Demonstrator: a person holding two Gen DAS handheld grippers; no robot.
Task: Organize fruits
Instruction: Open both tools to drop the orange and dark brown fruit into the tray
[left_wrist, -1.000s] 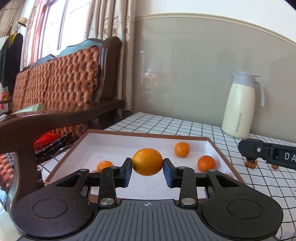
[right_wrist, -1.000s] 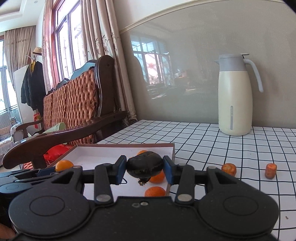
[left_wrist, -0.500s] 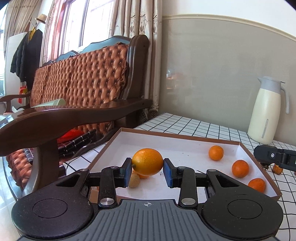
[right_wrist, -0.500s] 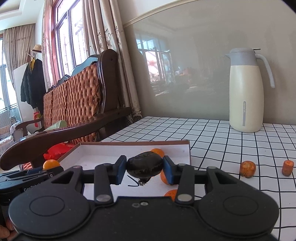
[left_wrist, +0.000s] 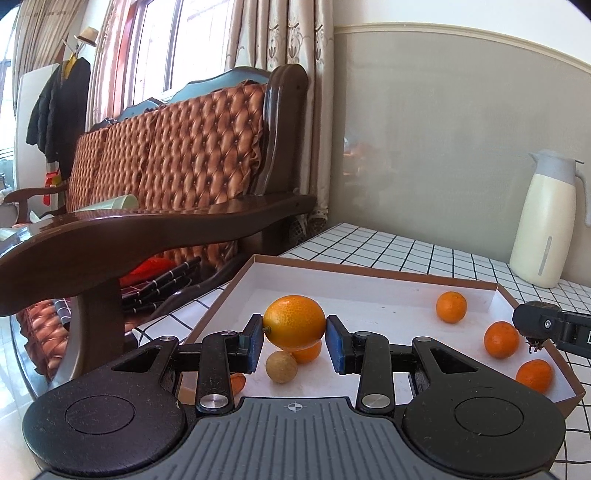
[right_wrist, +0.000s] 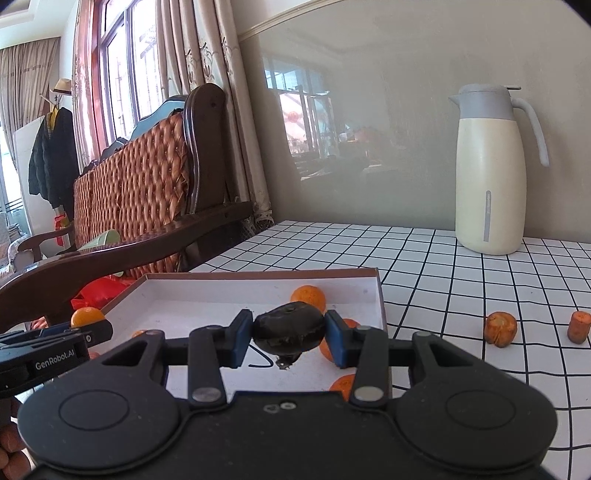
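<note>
Checkered tabletop: tray (left_wrist: 373, 271) floor lies just below both clamped tongs, left gripper (left_wrist: 294, 338) on orange (left_wrist: 294, 321), right gripper (right_wrist: 289, 338) on dark fruit (right_wrist: 289, 326).

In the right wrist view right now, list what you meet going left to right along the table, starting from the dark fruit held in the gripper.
Dark fruit in the right gripper → tray's right rim → first orange chunk → second orange chunk by the picture's right edge.

Left gripper (left_wrist: 294, 341) clamps orange (left_wrist: 294, 322) above tray (left_wrist: 369, 266)
</note>
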